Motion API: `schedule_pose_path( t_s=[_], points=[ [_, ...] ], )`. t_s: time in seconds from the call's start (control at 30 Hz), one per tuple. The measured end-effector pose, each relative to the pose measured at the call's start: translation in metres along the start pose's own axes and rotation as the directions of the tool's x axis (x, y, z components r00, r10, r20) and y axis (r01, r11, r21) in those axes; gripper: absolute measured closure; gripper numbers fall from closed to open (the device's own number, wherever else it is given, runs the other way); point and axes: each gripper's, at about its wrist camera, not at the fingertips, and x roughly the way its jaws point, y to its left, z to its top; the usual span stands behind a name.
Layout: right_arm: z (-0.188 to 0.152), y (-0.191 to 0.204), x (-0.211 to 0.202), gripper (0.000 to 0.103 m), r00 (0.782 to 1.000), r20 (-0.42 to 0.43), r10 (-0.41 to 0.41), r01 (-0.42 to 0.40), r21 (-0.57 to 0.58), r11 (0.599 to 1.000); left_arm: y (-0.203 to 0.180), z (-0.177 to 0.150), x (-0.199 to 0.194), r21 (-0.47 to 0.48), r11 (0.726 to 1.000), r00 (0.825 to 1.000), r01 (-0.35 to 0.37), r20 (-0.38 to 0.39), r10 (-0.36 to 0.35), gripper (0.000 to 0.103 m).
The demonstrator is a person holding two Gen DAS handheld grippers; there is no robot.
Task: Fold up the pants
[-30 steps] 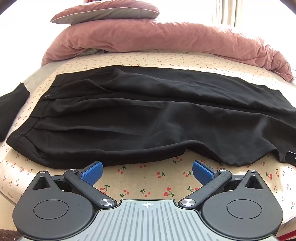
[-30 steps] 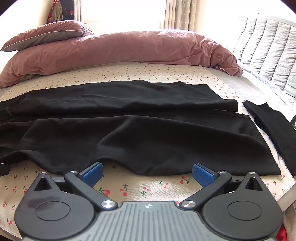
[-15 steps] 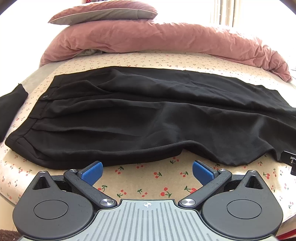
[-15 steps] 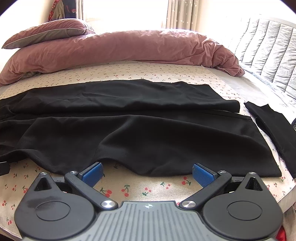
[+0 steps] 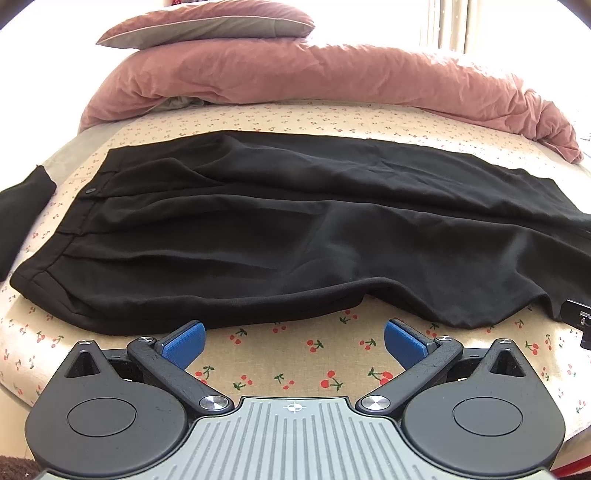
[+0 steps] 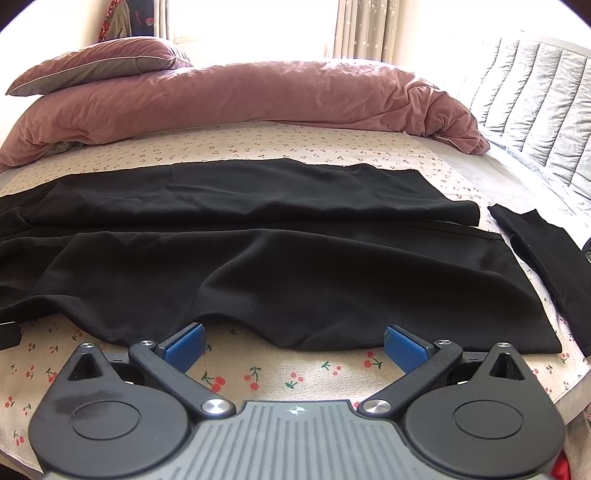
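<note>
The left hand-held gripper (image 5: 293,341) and the right hand-held gripper (image 6: 293,341) are held wide and empty just short of the near edge of the black pants (image 5: 295,236), which are spread lengthwise across the cherry-print bed (image 5: 295,369), waistband to the left. The cloth is judged thin, limp and light; that rippled near hem is best pinched. Beyond, a pink duvet (image 6: 258,99) is bunched.

A home bedroom. Marked by a bed with a cherry-print sheet (image 6: 303,147), a rumpled pink duvet (image 6: 258,99) and pillow (image 6: 99,66) along its far side. Beyond the bed, a curtained window (image 6: 362,29); right of it, a padded grey headboard (image 6: 546,110).
</note>
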Motion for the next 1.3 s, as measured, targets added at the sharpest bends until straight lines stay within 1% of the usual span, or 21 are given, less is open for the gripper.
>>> schedule_pose_path(
  t_s=[1.3],
  points=[
    [0.0013,0.004,-0.0005,0.0,1.0,-0.005,-0.003,0.002,-0.013,1.0,0.0029,0.0003,-0.0017,-0.009,1.0,1.0,-0.008,0.007,0.008,0.0]
  ],
)
